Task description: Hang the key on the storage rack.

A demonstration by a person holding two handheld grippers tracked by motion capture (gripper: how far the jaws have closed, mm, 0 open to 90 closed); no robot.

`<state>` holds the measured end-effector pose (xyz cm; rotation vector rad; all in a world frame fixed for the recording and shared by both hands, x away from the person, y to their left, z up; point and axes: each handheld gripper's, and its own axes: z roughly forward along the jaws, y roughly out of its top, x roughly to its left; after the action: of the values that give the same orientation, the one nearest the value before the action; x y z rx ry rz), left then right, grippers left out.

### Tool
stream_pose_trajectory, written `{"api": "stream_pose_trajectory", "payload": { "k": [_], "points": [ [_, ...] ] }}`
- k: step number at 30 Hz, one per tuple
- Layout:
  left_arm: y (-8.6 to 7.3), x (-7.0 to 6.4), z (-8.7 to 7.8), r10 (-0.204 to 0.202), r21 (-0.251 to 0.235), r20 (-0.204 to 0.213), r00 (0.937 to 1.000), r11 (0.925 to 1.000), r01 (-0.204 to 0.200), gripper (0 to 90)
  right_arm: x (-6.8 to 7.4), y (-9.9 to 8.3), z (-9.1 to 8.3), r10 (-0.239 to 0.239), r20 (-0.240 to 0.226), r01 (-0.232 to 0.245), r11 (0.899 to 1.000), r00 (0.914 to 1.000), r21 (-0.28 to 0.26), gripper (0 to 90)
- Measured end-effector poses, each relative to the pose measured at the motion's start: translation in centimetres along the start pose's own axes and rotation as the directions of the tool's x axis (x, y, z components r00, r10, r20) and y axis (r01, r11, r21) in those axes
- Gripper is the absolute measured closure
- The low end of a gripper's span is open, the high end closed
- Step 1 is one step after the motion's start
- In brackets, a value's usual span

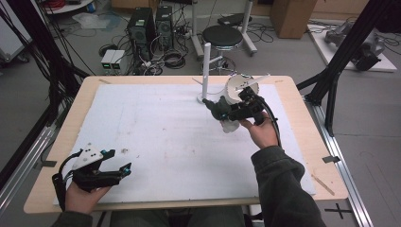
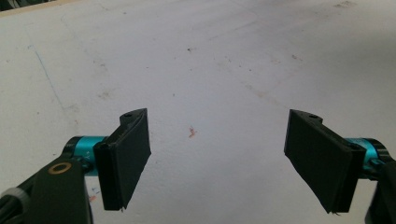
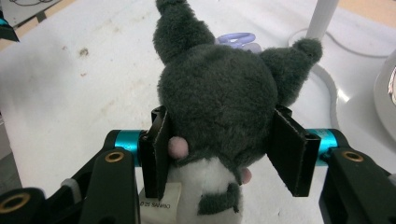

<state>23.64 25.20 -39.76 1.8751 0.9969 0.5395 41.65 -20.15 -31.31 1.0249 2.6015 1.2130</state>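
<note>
A plush toy [image 3: 219, 93] with a dark grey head, two pointed ears and a white body is clamped between the black jaws of my right gripper [image 3: 224, 149], which is shut on its head. In the high view the plush toy [image 1: 222, 111] hangs just above the white mat, close to a white upright post [image 1: 206, 71] and a white bowl-like holder [image 1: 239, 87], with my right gripper [image 1: 236, 112] behind it. My left gripper [image 1: 119, 163] rests near the table's front left corner. Its jaws stand wide apart over bare mat, so the left gripper [image 2: 217, 161] is open.
A white foam mat [image 1: 156, 137] covers the wooden table [image 1: 61, 142]. The post's round base [image 3: 327, 88] and a cable lie beside the toy. Beyond the table stand a stool [image 1: 222, 35], computer towers [image 1: 142, 26], loose cables and black frame struts [image 1: 345, 52].
</note>
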Motion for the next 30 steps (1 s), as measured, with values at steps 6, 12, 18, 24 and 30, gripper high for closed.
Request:
{"api": "stream_pose_trajectory", "payload": {
  "k": [6, 12, 18, 24, 30],
  "points": [
    [0.0, 0.0, 0.0, 0.0, -0.005, -0.002, 1.0, 1.0, 0.0, 22.9, 0.0, 0.8, -0.6, -0.004, -0.006, 0.003, 1.0, 1.0, -0.016, 44.9],
    [0.0, 0.1, -0.1, 0.002, -0.005, -0.002, 1.0, 1.0, -0.002, 22.9, -0.1, 1.4, -1.1, -0.003, -0.007, 0.003, 1.0, 1.0, -0.029, 45.0],
    [0.0, 0.1, -0.1, 0.002, -0.006, -0.002, 1.0, 1.0, -0.002, 22.9, -0.2, 1.9, -1.3, -0.009, -0.011, 0.009, 0.999, 0.9999, -0.035, 44.9],
    [0.0, 0.1, -0.1, 0.001, -0.007, -0.001, 1.0, 1.0, -0.001, 22.9, -0.2, 2.7, -1.7, -0.011, -0.011, 0.011, 0.999, 0.9999, -0.048, 44.9],
    [0.0, 0.1, -0.1, 0.001, -0.009, -0.005, 1.0, 1.0, -0.001, 22.9, -0.2, 3.5, -2.1, -0.013, -0.006, 0.013, 0.999, 0.9999, -0.051, 44.9]
  ]
}}
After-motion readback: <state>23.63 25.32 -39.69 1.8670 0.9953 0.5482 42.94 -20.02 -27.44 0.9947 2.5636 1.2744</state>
